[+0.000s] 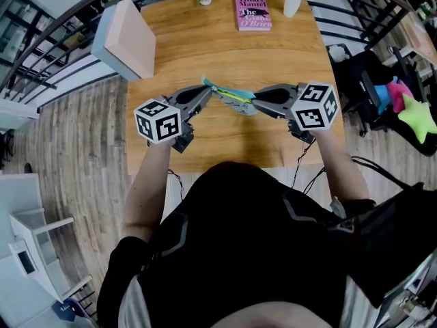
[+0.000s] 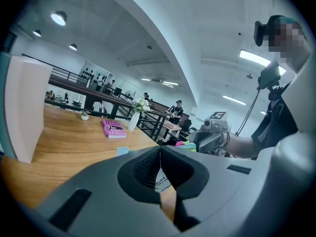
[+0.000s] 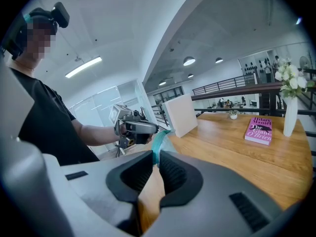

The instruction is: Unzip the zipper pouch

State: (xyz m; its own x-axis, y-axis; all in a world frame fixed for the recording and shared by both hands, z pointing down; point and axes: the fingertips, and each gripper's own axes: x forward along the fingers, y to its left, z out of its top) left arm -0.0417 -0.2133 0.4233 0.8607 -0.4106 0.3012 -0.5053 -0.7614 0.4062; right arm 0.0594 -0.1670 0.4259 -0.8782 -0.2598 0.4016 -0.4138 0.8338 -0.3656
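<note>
The teal zipper pouch (image 1: 232, 98) hangs stretched between my two grippers, just above the wooden table (image 1: 225, 53). My left gripper (image 1: 206, 89) is shut on the pouch's thin left end. In the left gripper view its jaws (image 2: 159, 149) meet tightly, and only a sliver of printed fabric shows below them. My right gripper (image 1: 255, 101) is shut on the right end. In the right gripper view, teal fabric (image 3: 159, 141) sticks out from between the pads of that gripper (image 3: 157, 154). I cannot make out the zipper pull.
A pink book (image 1: 252, 14) and a white vase with flowers (image 1: 292, 2) stand at the table's far edge. A pale box (image 1: 130, 39) sits at the far left corner. Right of the table are a black chair and bright toys (image 1: 403, 104).
</note>
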